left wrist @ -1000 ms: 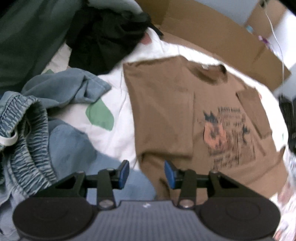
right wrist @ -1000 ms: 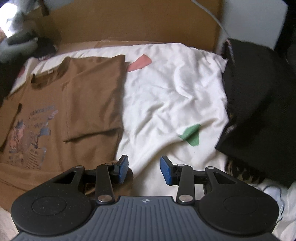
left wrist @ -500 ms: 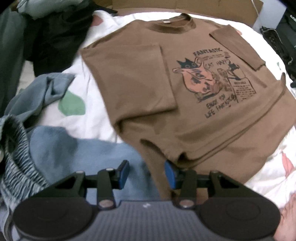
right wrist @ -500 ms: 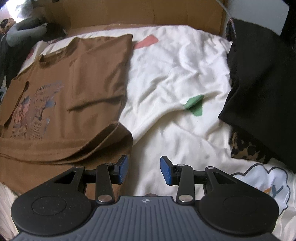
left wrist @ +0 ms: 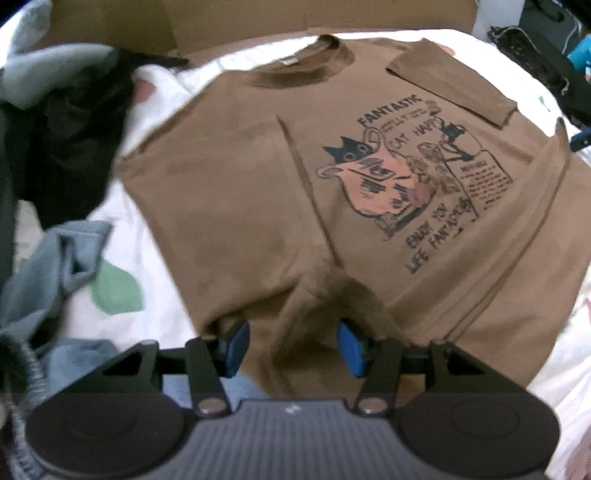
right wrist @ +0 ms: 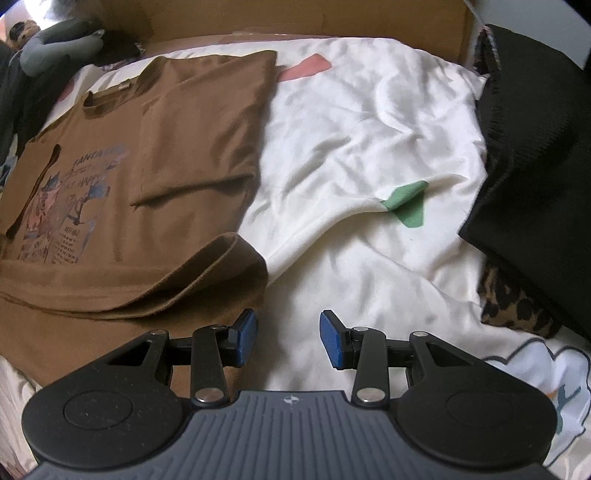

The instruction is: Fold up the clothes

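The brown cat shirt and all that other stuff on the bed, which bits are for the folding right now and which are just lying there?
For the folding:
- brown cat shirt, both sleeves already folded in
- left tongs, opening, the shirt's bottom edge between them
- right tongs, open at the shirt's corner

Just lying there:
- blue denim clothes
- black garment
- leopard-print fabric
- cardboard

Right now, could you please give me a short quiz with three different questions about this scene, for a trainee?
1. True or false: both sleeves of the brown T-shirt are folded inward over its front.
2. What lies between the fingers of the left gripper? A) T-shirt hem B) denim C) nothing
3. Fill in: the right gripper hovers over the white ___.

Key: 1 true; 2 A, jaws opening; 3 bedsheet.
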Available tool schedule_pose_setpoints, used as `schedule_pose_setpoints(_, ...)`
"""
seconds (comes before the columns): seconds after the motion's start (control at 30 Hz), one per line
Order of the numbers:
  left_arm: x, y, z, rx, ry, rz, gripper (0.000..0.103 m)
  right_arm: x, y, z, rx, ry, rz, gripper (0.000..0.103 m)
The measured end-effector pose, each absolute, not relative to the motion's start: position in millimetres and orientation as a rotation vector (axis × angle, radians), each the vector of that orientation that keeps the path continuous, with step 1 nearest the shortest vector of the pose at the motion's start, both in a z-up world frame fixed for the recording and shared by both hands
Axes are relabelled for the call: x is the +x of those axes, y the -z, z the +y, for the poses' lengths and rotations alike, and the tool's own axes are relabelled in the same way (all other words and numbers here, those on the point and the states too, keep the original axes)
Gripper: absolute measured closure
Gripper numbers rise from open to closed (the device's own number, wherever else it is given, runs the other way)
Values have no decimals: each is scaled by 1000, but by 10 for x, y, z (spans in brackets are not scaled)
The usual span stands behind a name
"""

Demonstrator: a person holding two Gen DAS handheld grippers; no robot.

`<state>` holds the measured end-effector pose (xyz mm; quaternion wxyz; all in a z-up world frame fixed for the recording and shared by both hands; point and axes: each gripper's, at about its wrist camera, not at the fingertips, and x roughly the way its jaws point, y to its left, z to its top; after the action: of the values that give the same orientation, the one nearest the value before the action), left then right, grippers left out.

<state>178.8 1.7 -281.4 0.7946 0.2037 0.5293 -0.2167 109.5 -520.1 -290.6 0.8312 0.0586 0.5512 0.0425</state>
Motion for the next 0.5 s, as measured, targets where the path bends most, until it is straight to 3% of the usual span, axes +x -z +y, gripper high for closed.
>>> schedule_pose_setpoints(0.13, 1802, 2830, -13, 422, 481, 1124, 53, 1129, 2919, -5136, 105, -135, 1158, 58)
schedule_pose_setpoints(0.2, 1813, 2837, -20, 414, 487, 1131, 66, 1132, 2906, -5075, 67, -165, 1141, 58)
schedule_pose_setpoints(0.33, 1822, 2839, -10, 397, 484, 1143, 81, 1168, 2874, -4987, 22, -199, 1105, 58)
schedule_pose_setpoints(0.4, 1829, 2815, 19, 364, 471, 1142, 95, 1221, 2863, -4972, 22, -197, 1096, 58)
schedule_pose_setpoints(0.5, 1836, 2768, 92, 300, 427, 1139, 99, 1304, 2856, -4946, 9, -209, 1083, 58)
